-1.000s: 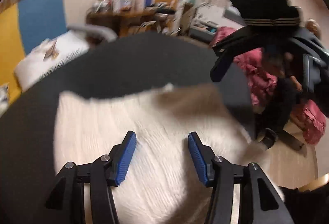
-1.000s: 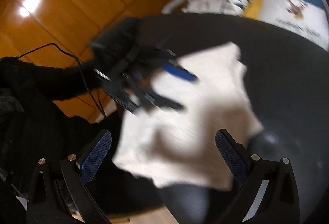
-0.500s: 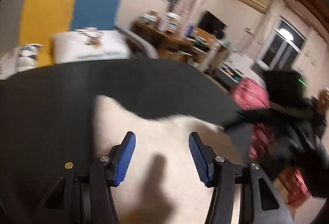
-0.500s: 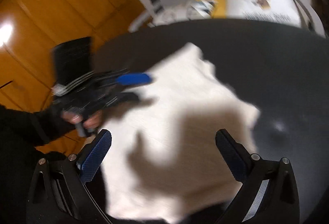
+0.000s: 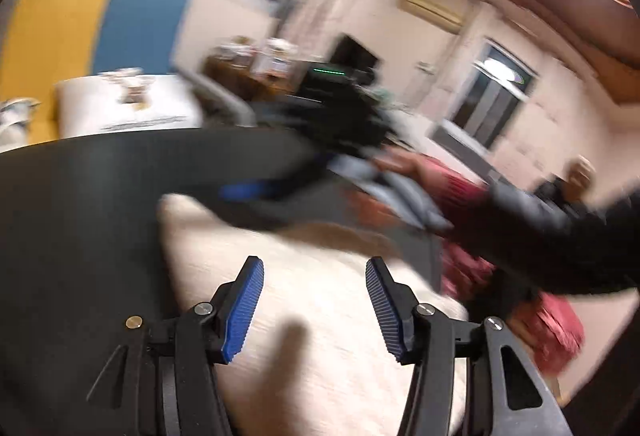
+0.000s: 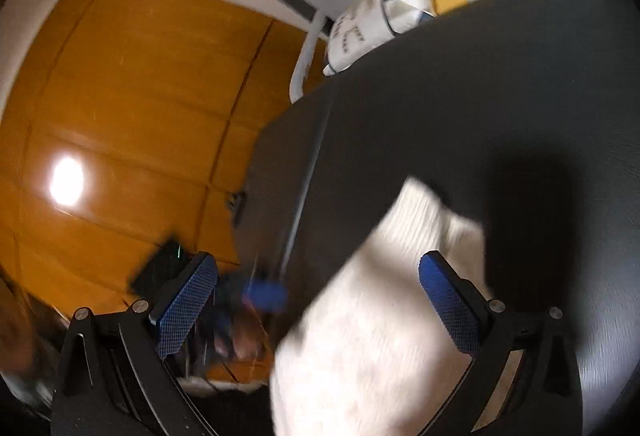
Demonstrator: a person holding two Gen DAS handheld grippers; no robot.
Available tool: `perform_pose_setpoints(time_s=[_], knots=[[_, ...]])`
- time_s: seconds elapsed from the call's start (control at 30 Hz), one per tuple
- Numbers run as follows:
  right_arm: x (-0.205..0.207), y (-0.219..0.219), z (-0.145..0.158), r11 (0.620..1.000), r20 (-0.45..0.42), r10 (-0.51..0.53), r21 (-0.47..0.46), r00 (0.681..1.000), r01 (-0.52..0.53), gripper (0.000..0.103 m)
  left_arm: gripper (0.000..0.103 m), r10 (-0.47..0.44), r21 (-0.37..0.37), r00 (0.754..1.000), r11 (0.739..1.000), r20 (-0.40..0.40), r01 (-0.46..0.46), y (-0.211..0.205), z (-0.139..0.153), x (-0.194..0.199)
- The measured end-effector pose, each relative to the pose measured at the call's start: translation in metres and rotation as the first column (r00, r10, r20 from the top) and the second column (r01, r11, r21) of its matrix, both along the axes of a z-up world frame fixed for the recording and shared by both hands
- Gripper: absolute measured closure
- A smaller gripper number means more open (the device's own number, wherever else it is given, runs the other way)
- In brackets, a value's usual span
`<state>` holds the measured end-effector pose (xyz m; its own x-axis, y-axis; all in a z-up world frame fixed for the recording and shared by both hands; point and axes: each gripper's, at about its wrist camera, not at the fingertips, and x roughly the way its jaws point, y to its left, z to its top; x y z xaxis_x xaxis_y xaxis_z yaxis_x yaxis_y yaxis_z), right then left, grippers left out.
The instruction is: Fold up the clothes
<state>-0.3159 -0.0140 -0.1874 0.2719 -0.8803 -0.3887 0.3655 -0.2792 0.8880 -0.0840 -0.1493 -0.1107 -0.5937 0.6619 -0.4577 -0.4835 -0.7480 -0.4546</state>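
Note:
A cream knit garment lies flat on the dark round table. My left gripper hovers just above it, its jaws wide and closing slightly, with nothing between the blue pads. In the left wrist view my right gripper is a blurred shape reaching over the garment's far edge, held by a hand in a dark sleeve. In the right wrist view the right gripper stands open over the garment, near one corner. The left gripper shows there as a blur low on the left.
Pink clothing lies past the table's right edge. White pillows rest beyond the far rim against a yellow and blue panel. The table edge drops to a wooden floor. A cluttered desk stands at the back.
The right gripper has swung down and across, from the right side to over the garment's far edge, rolling as it went. The left gripper has shifted sideways above the garment. Both stay open.

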Motion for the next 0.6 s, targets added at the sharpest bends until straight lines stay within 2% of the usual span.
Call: perform_pose_setpoints(time_s=[0.1, 0.2, 0.27, 0.33, 0.4, 0.47, 0.53, 0.6], knots=[[-0.010, -0.016, -0.016, 0.998, 0.046, 0.024, 0.052, 0.999, -0.027, 0.000, 0.050, -0.105, -0.069, 0.994, 0.992, 0.018, 0.106, 0.025, -0.010, 0.000], [-0.009, -0.032, -0.026, 0.989, 0.063, 0.082, 0.119, 0.995, -0.089, 0.000, 0.049, -0.149, -0.126, 0.989, 0.981, 0.002, 0.148, 0.036, -0.018, 0.006], [-0.004, -0.040, -0.026, 0.986, 0.069, 0.130, 0.095, 0.989, -0.136, 0.000, 0.049, -0.163, -0.131, 0.986, 0.977, 0.034, 0.166, 0.038, -0.021, 0.001], [0.003, -0.044, -0.014, 0.984, 0.059, 0.179, 0.010, 0.982, -0.180, 0.000, 0.049, -0.175, -0.142, 0.984, 0.973, 0.046, 0.179, 0.040, -0.021, 0.000], [0.006, -0.047, -0.006, 0.978, 0.040, 0.203, -0.055, 0.978, -0.200, 0.000, 0.049, -0.188, -0.190, 0.981, 0.962, 0.052, 0.195, 0.047, -0.023, 0.001], [-0.001, -0.050, -0.003, 0.980, 0.027, 0.167, -0.113, 0.986, -0.163, 0.000, 0.049, -0.198, -0.235, 0.978, 0.950, 0.063, 0.207, 0.055, -0.024, 0.000], [-0.011, -0.049, -0.014, 0.986, 0.071, 0.079, -0.153, 0.994, -0.067, 0.000, 0.049, -0.190, -0.238, 0.978, 0.949, 0.088, 0.206, 0.058, -0.026, -0.005], [-0.016, -0.048, -0.032, 0.989, 0.111, 0.016, -0.146, 0.994, 0.001, 0.000, 0.049, -0.183, -0.237, 0.978, 0.950, 0.101, 0.203, 0.059, -0.027, -0.007]])
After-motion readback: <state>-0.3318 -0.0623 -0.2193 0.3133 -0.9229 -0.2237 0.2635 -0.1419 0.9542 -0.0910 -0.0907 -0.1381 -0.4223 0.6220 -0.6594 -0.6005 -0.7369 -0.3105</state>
